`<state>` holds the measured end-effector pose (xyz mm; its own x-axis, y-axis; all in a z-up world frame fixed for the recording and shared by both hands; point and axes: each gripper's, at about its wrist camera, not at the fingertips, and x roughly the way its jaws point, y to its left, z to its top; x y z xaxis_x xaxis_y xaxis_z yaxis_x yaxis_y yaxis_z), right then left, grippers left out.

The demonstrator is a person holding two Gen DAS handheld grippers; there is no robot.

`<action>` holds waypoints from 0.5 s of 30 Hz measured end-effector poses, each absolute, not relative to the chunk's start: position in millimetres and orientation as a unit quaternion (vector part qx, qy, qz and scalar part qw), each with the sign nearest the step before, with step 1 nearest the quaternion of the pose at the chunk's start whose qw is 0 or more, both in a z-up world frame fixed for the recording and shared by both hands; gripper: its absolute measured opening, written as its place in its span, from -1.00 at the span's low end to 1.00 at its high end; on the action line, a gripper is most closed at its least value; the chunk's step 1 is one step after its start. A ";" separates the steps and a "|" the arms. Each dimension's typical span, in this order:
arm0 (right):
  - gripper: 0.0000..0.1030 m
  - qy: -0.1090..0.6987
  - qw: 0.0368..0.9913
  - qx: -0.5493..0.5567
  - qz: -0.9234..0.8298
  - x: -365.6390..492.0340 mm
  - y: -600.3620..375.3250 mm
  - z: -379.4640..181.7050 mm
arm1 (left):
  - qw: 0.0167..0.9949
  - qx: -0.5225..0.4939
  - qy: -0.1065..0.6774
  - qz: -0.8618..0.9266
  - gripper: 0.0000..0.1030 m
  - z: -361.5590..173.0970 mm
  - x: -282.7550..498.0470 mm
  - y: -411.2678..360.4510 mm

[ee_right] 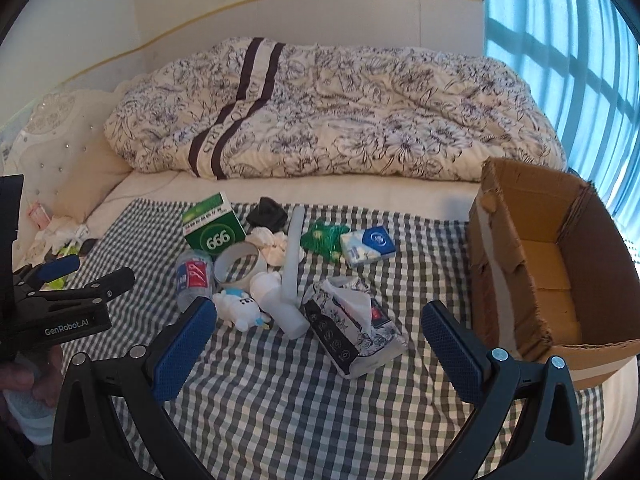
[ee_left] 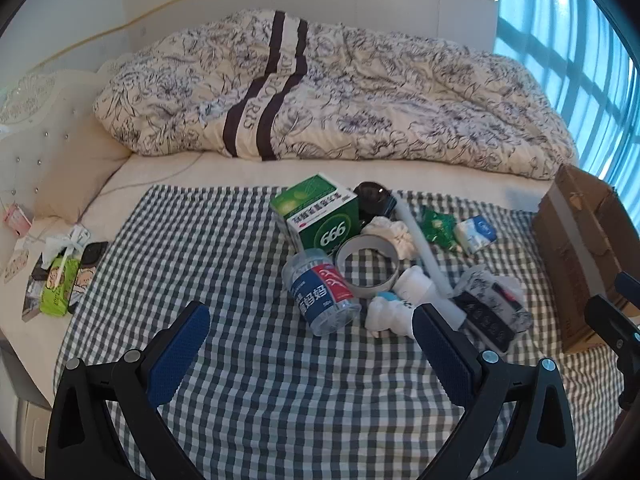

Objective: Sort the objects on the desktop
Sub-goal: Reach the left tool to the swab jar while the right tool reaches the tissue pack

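Note:
A heap of small objects lies on a checked cloth (ee_left: 240, 360) (ee_right: 280, 400): a green 999 box (ee_left: 320, 216) (ee_right: 214, 230), a clear bottle (ee_left: 324, 292) (ee_right: 194, 276), a tape ring (ee_left: 366, 266) (ee_right: 240, 266), a white plush toy (ee_left: 394, 312) (ee_right: 240, 308), a white tube (ee_right: 292, 264), a patterned tissue pack (ee_left: 492, 308) (ee_right: 352, 332), a blue-white packet (ee_right: 368, 246) and a green wrapper (ee_right: 322, 238). My left gripper (ee_left: 312, 320) hangs open just short of the bottle. My right gripper (ee_right: 320, 320) is open in front of the tissue pack. Neither holds anything.
An open cardboard box (ee_right: 548, 264) (ee_left: 580, 256) stands at the cloth's right edge. A rumpled floral quilt (ee_left: 340, 92) fills the back of the bed. A tissue pack and small items (ee_left: 60, 280) lie at the left by the headboard. The left gripper (ee_right: 60, 280) shows in the right wrist view.

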<state>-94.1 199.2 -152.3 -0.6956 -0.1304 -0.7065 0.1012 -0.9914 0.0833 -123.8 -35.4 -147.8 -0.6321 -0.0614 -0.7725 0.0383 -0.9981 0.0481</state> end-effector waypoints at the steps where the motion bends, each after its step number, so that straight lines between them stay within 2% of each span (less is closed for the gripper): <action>1: 0.99 -0.019 0.063 0.389 -0.919 -96.2 199.3 -156.1 | 0.028 0.431 -0.013 -0.902 1.00 -151.5 -126.1 -36.8; 15: 1.00 -0.016 0.067 0.431 -0.900 -128.5 201.4 -205.7 | 0.036 0.476 -0.005 -0.879 1.00 -204.9 -165.6 -37.7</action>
